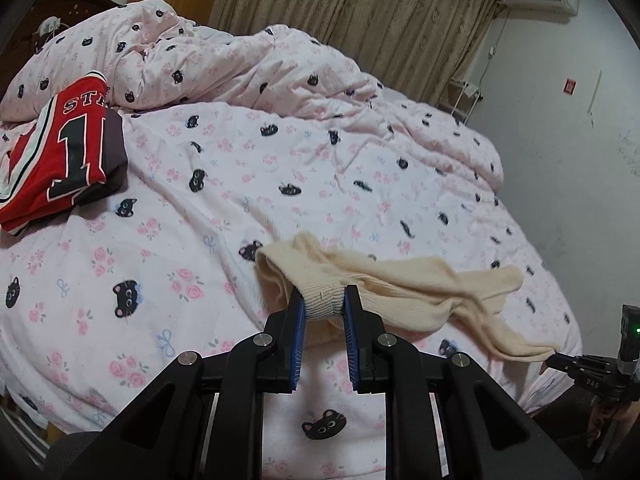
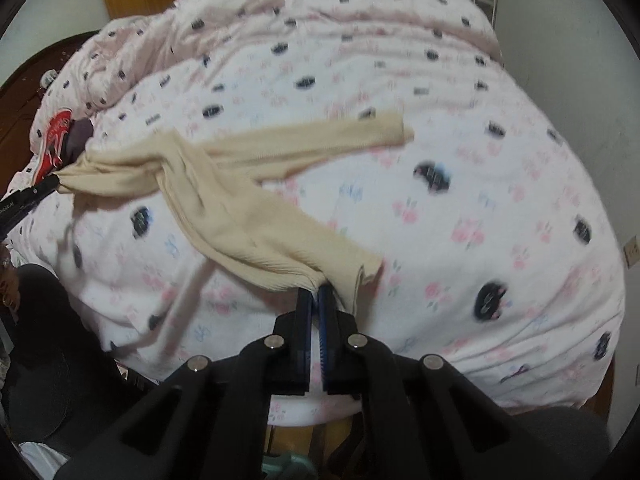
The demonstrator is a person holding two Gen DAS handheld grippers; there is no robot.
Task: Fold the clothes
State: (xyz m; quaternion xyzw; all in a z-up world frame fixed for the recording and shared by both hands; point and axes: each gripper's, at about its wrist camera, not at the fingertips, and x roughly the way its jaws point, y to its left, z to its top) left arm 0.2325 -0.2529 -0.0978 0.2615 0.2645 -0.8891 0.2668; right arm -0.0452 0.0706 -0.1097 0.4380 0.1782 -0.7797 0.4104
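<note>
The cream garment (image 1: 400, 280) was pinched at opposite ends by left tongs (image 1: 324, 300) and right tongs (image 2: 316, 292); soft, light, limp, it seemed best gripped at hems.

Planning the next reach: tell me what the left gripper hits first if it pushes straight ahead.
Probably the cream garment that the left gripper already clamps; beyond it, likely the cat-print quilt. Depth is unclear.

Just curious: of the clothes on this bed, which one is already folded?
The red jersey, lying folded near the pillows. The cream knit garment is stretched between both tongs.
</note>
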